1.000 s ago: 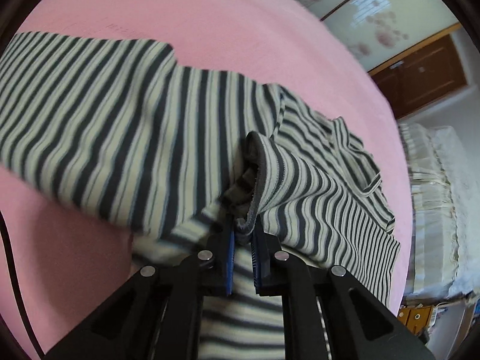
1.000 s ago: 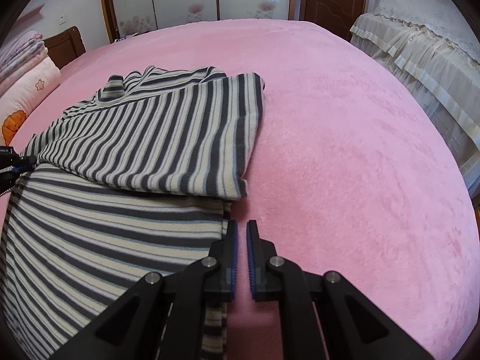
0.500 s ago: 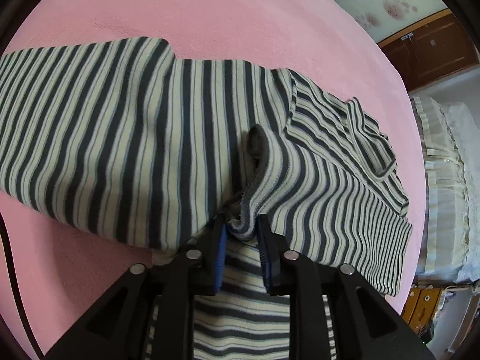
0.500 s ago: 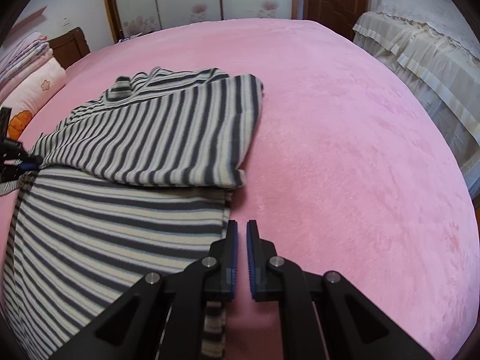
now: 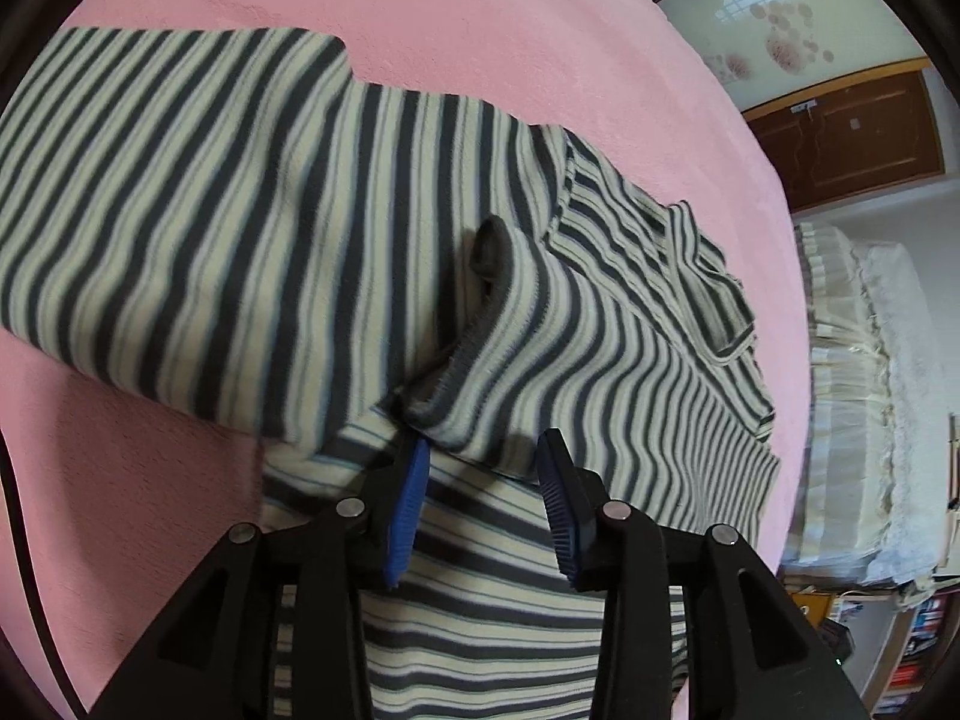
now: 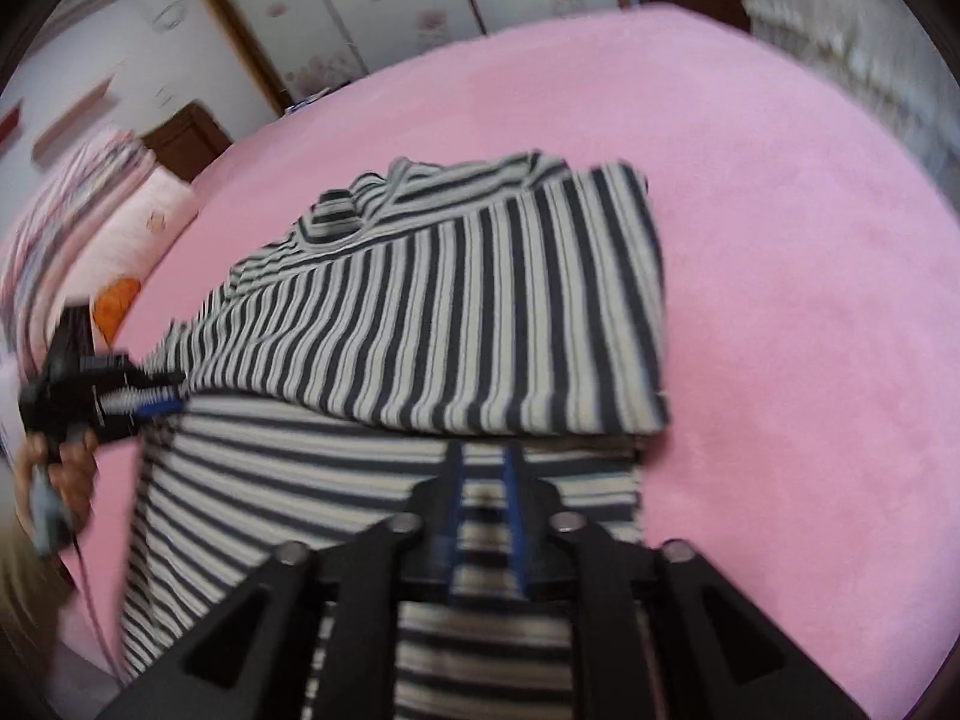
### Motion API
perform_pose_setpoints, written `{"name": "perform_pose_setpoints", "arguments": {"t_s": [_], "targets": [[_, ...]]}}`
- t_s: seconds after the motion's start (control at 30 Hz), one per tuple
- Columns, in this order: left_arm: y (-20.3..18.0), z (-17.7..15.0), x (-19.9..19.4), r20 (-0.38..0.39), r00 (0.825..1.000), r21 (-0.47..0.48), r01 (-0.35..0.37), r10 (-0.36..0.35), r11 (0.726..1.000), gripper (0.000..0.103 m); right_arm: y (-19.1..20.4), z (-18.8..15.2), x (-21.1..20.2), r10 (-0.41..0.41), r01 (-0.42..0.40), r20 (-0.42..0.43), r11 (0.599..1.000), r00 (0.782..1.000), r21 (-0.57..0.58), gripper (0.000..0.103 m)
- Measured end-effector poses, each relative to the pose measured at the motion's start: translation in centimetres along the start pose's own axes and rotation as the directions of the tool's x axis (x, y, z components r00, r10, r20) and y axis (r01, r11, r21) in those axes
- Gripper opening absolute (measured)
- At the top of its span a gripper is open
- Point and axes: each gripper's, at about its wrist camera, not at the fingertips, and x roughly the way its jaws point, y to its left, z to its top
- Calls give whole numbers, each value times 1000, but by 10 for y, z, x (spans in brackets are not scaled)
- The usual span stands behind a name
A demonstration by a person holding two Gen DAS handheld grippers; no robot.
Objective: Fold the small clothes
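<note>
Left gripper (image 5: 483, 450) jaws apart, nothing between them; right gripper (image 6: 483, 459) jaws slightly apart over the striped shirt (image 6: 456, 312) on the pink bed (image 6: 780, 240).
We judge one fold done: the sleeve side lies over the body, further folds left. Right view is blurred; the shirt's near edge is hidden by the grippers.

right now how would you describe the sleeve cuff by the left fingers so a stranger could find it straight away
Start at the pink bed and the striped top spread across it. Near the open left gripper, one sleeve lies folded over the body. Its cuff is the plain dark grey ribbed band just ahead of the blue fingers, the only unstriped edge there.
</note>
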Motion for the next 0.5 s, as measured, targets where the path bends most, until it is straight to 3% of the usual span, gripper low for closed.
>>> {"name": "perform_pose_setpoints", "arguments": {"t_s": [0.23, 0.43, 0.5], "targets": [[1, -2, 2, 33, 999, -24, 30, -29, 999, 35, -22, 2, 3, 39, -38, -8, 988, 999, 150, 27], [0, -3, 2, 40, 999, -3, 19, -19, 1000, 33, -35, -4, -1, 25, -22, -16, 984, 1000, 179, 27], [0, -3, 3, 46, 999, 2, 12, -13, 1000, 24, -40, -2, 4, 30, -26, -17, 978, 999, 207, 27]]}}
